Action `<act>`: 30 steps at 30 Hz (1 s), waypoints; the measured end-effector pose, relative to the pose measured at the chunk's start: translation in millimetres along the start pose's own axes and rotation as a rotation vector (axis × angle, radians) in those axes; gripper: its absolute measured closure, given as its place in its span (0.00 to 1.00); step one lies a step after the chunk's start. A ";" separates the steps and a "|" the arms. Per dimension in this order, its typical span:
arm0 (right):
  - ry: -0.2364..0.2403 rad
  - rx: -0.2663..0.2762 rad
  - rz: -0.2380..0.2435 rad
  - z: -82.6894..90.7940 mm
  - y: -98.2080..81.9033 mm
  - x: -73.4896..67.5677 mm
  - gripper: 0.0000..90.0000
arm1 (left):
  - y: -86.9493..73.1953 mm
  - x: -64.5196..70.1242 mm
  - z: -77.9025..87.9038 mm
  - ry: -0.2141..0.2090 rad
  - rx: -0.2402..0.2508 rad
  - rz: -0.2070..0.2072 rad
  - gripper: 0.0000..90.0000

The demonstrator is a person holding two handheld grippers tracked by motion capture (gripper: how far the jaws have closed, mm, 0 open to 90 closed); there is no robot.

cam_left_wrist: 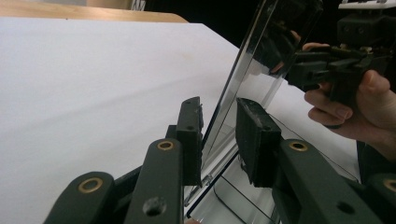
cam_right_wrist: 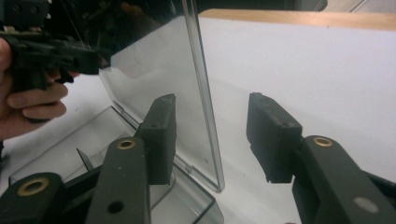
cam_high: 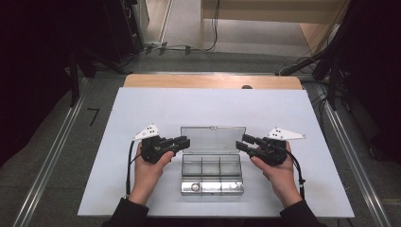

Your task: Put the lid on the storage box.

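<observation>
A clear plastic compartment box (cam_high: 211,166) sits on the white board, its lid (cam_high: 213,138) raised upright at the back. My left gripper (cam_high: 183,142) reaches in from the left and straddles the lid's left edge (cam_left_wrist: 261,60). There its jaws (cam_left_wrist: 218,135) stand a little apart, with the thin lid close to one pad but not pinched. My right gripper (cam_high: 242,142) comes from the right. Its jaws (cam_right_wrist: 212,133) stand wide on either side of the lid's right edge (cam_right_wrist: 159,70), touching nothing. Each gripper view shows the other gripper beyond the lid: the right (cam_left_wrist: 303,70) and the left (cam_right_wrist: 88,58).
The white board (cam_high: 142,109) covers a wooden table whose edge (cam_high: 213,81) shows at the back. Dark stands and cables lie on the floor beyond and on both sides. A metal rail (cam_high: 52,156) runs along the floor at the left.
</observation>
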State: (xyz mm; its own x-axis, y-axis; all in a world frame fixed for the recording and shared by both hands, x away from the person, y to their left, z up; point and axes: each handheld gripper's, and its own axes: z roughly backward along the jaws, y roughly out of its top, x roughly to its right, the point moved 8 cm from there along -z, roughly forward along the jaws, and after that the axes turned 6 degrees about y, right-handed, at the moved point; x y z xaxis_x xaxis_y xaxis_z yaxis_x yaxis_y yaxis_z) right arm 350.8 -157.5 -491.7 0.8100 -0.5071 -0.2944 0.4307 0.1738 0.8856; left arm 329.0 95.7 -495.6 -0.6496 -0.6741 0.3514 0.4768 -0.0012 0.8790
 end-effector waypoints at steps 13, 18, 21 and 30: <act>0.003 0.032 0.075 6.9 30.3 -23.6 0.63 | -3.2 4.1 3.3 -0.005 -0.004 -0.014 0.75; 0.009 0.034 0.088 8.2 28.6 -26.5 0.72 | -4.5 5.3 3.8 -0.006 -0.008 -0.011 0.74; 0.011 0.040 0.079 8.5 26.5 -27.1 0.73 | -5.0 5.6 4.1 -0.005 -0.010 -0.011 0.74; 0.020 0.045 0.085 11.5 23.1 -30.9 0.73 | -6.2 6.7 6.4 0.011 -0.024 -0.004 0.60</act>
State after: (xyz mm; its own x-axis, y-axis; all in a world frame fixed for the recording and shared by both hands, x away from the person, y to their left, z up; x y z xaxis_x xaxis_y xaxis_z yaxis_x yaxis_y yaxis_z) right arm 331.1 -147.5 -458.0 0.8508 -0.4752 -0.2244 0.3424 0.1773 0.9227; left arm 317.9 96.0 -496.7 -0.6455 -0.6819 0.3440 0.4878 -0.0216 0.8727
